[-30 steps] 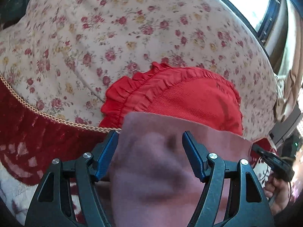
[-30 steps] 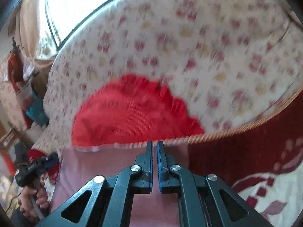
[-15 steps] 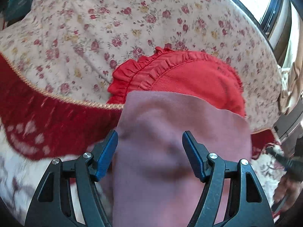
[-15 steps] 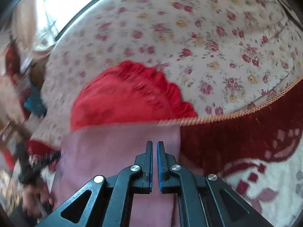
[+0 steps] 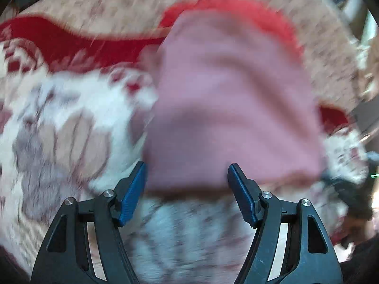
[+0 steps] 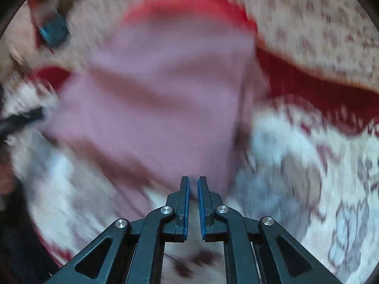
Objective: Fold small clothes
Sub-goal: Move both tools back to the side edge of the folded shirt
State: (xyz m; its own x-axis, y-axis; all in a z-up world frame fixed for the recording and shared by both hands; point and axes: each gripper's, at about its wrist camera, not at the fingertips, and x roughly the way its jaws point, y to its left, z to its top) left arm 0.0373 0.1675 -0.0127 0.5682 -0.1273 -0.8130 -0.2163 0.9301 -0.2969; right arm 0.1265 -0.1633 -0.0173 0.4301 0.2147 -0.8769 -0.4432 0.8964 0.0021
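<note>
You are dragging the pink cloth (image 5: 227,99) back off the red garment (image 5: 236,4) onto the patterned blanket (image 5: 59,123); earlier it was hanging in front of that garment. Your left gripper (image 5: 187,179) is standing spread, the cloth's near edge between its fingers, seemingly unpinched. Your right gripper (image 6: 193,184) is showing nearly pressed together; whether it is pinching the cloth's corner, blur hides. Only the right view is showing that corner.

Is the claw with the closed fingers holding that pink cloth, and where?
The right gripper seems to pinch the pink cloth by its near edge, though blur hides the contact. The left gripper stands wide, gripping nothing clearly.
</note>
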